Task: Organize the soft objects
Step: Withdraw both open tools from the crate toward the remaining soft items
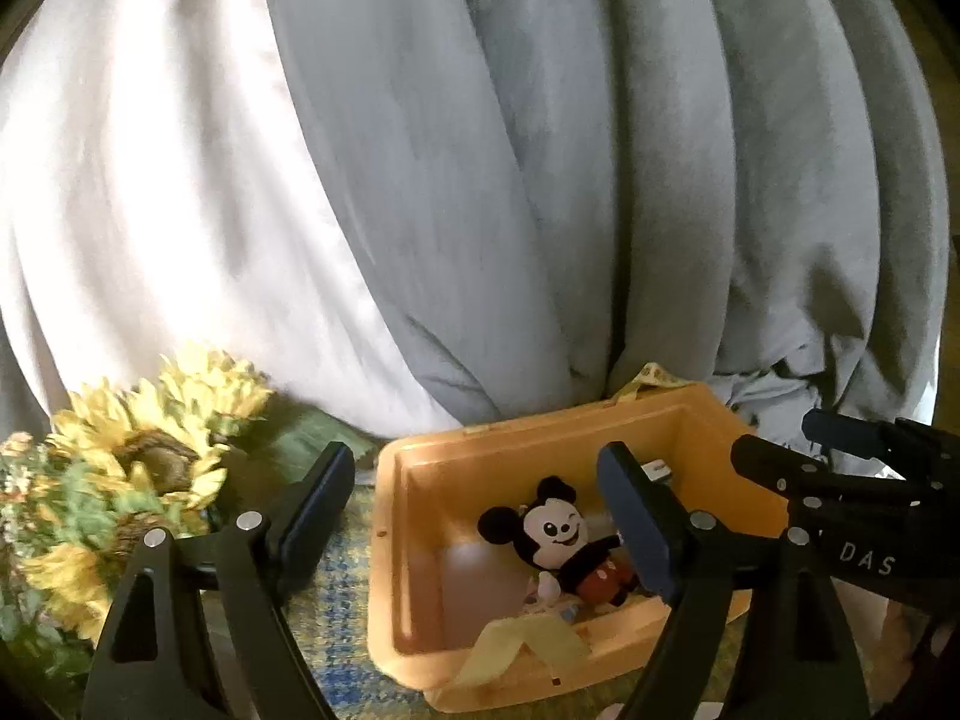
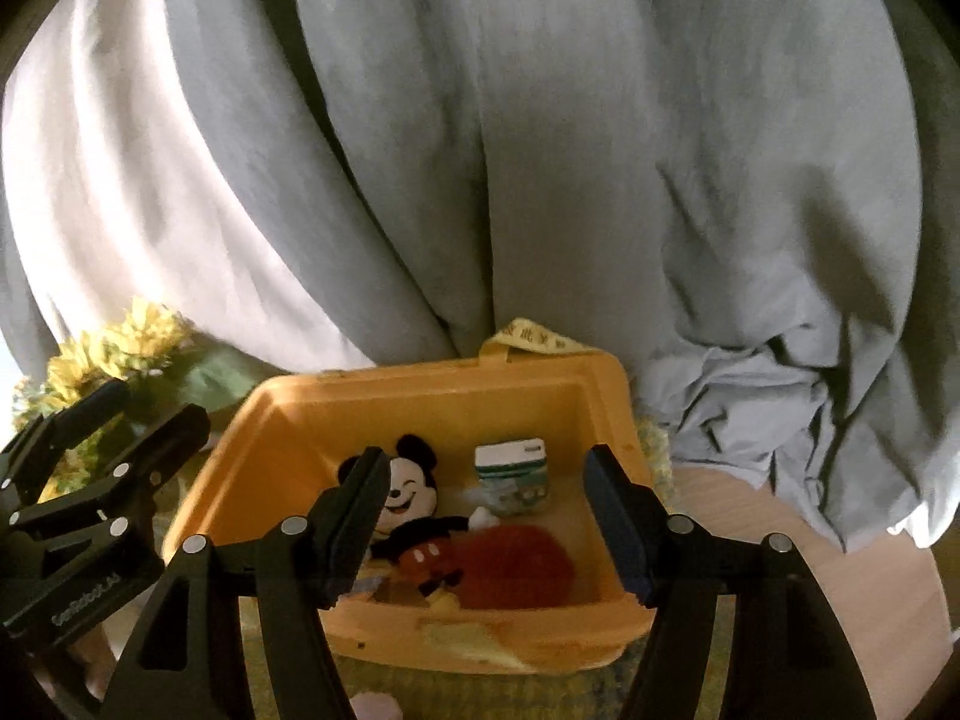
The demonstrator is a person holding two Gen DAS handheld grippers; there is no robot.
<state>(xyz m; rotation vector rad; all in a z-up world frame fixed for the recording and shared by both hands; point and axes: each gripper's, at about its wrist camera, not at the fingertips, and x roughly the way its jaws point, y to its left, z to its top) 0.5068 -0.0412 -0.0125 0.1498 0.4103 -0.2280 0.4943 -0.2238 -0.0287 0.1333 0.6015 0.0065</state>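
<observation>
Grey curtains (image 1: 540,180) hung behind the surface where the mouse toy (image 1: 570,546) lay inside the yellow bin (image 1: 414,462); both the left gripper (image 1: 480,516) and right gripper (image 2: 486,516) stood open and empty, best lifted straight clear.

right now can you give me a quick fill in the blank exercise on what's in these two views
1. The mouse plush lies inside the ____ bin.
2. The flowers to the left of the bin are ____ in colour.
3. Both the left gripper and the right gripper have their jaws ____, with nothing held between them.
4. The small white and green carton stands to the ____ of the plush's head in the right wrist view.

Missing words: orange; yellow; open; right
</observation>
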